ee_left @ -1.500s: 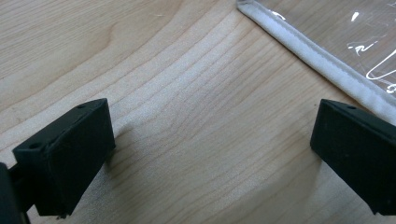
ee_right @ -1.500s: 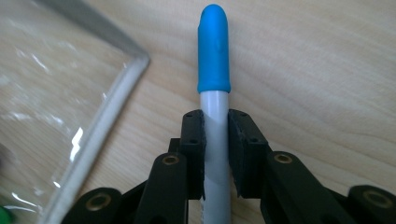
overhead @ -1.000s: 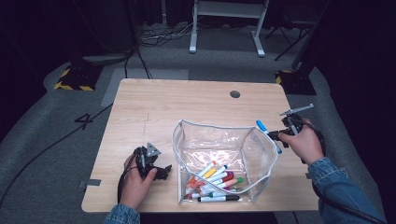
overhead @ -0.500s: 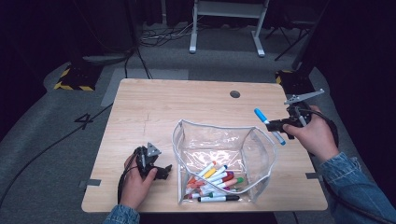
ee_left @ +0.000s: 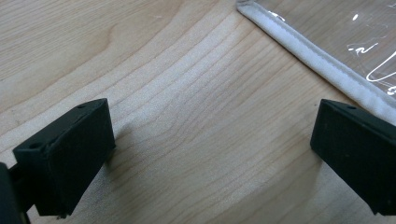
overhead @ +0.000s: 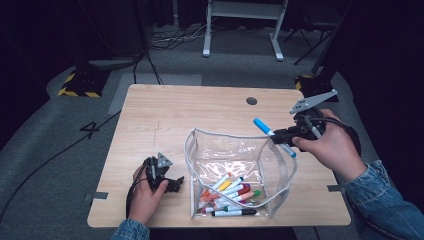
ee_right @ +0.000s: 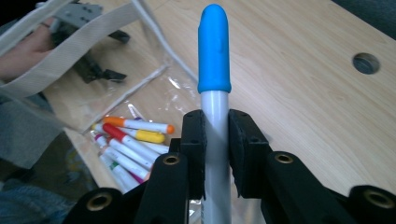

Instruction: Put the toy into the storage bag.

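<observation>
Marker: a white-barrelled marker with a blue cap (ee_right: 214, 51), lifted off the table, above the right rim of the pouch and toward the table's right edge; in the high view it slants, blue cap (overhead: 260, 124) up and pointing toward the table's far left.
Right gripper: right gripper (ee_right: 215, 140) clamped on the marker's white barrel just below the cap, both pads pressing it; held in the person's right hand (overhead: 330, 147) above the table's right side.
Pouch: clear plastic pouch (overhead: 240, 155) with a pale fabric rim, standing open near the table's front edge, right of centre.
Pouch contents: loose markers (overhead: 227, 192) lying in its bottom, with orange, yellow, red, green and black caps among them.
Left gripper: left gripper (overhead: 172, 184) resting on the table near the front left, just beside the pouch's left wall; jaws wide apart, only bare wood between them.
Left hand: left hand (overhead: 145, 192) wrapped around its body.
Table: light wooden table (overhead: 165, 115) with a round cable hole (overhead: 251, 100) near the far right corner.
</observation>
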Motion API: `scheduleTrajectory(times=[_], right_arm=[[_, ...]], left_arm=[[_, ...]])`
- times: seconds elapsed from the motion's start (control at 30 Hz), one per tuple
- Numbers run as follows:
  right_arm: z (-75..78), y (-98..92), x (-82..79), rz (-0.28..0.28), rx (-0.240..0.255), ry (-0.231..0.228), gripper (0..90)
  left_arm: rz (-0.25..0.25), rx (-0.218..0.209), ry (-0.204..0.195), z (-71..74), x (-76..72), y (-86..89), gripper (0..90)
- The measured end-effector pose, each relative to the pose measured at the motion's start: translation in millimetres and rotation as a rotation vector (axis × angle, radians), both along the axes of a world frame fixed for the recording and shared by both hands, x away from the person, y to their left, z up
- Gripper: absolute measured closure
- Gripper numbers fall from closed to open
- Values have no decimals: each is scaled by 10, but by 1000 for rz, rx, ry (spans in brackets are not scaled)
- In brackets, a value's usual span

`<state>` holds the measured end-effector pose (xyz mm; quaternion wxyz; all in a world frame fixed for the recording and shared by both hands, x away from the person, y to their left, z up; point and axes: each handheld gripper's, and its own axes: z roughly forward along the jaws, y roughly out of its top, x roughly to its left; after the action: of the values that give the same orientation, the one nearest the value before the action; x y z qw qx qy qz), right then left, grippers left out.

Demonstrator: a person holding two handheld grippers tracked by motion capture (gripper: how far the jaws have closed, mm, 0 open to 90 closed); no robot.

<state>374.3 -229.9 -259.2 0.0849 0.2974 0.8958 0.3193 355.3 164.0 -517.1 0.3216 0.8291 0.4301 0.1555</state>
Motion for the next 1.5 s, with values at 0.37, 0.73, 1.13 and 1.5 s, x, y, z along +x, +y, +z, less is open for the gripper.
scheduleTrajectory(times=[0.37,0.73,1.13,1.5], right_arm=[[-161,527,-210,199,-52,40,773],[-580,974,-350,353,-162,119,773],[-975,1239,-336,436,-323,184,773],[-1273,1380,-320,514,-405,249,773]], left_arm=[[0,1,0,1,0,1,0],[0,1,0,1,0,0,0],[1,1,-1,1,0,0,0],[0,0,0,0,0,0,0]])
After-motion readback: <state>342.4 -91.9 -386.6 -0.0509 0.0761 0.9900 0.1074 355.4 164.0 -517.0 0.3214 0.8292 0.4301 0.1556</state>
